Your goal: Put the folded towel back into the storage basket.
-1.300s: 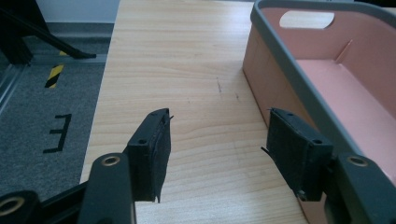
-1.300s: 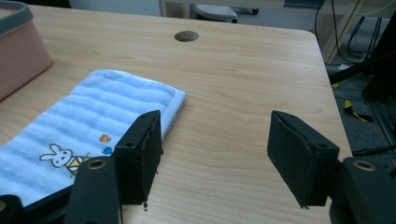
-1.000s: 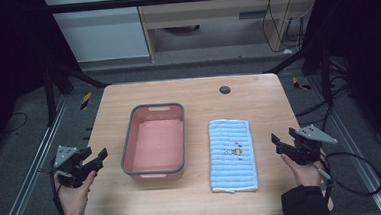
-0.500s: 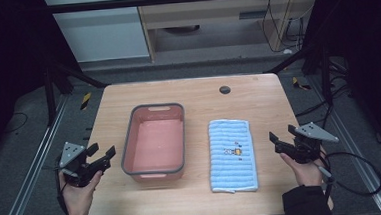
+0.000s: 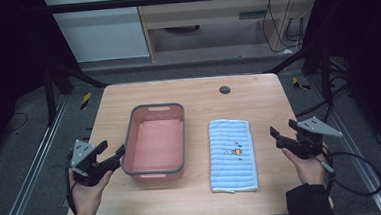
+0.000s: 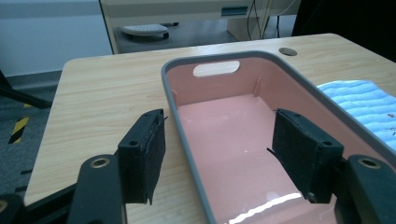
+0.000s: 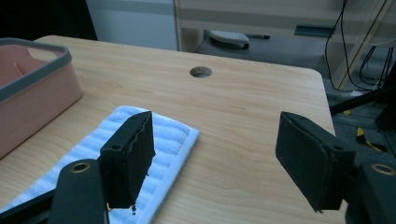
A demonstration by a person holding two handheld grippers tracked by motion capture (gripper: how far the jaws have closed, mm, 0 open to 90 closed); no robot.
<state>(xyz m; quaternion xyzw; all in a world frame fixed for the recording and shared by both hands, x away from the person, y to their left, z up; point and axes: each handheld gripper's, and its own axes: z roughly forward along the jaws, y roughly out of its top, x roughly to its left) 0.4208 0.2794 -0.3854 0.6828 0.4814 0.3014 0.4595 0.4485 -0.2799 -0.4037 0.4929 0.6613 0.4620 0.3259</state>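
While both claws hang wide and hold nothing, scene notes, big to small:

table: wood table [image 5: 197, 94], bare along far edge and both side margins; small round hole [image 5: 224, 90] at far middle.

bin: pink bin [image 5: 155, 141] with grey rim, empty, left of centre. Long axis runs near to far. Handle slot in far wall. In the left gripper view the near-left rim corner sits between the jaws, untouched.

towel: blue striped towel [image 5: 231, 154], folded flat, right of bin with a strip of bare wood between. Long axis near to far, parallel to bin; near end close to the table's near edge.

left claw: left claw [image 5: 110, 156] just beside bin's near-left corner, pointing right at it. Jaws just been opening, now wide, nothing pressed; rim stands in the gap.

right claw: right claw [image 5: 282, 134] off the towel's right edge, pointing left at it, apart from it. Jaws just been opening, now wide, nothing between them.

key relation: towel lies left of right claw, long side facing it; right hand far nearer to towel, left hand to bin. My read: right goes for towel's right edge, left steadies bin.

room: open wood right of towel for the approach; tight at bin's left wall near the table's edge.
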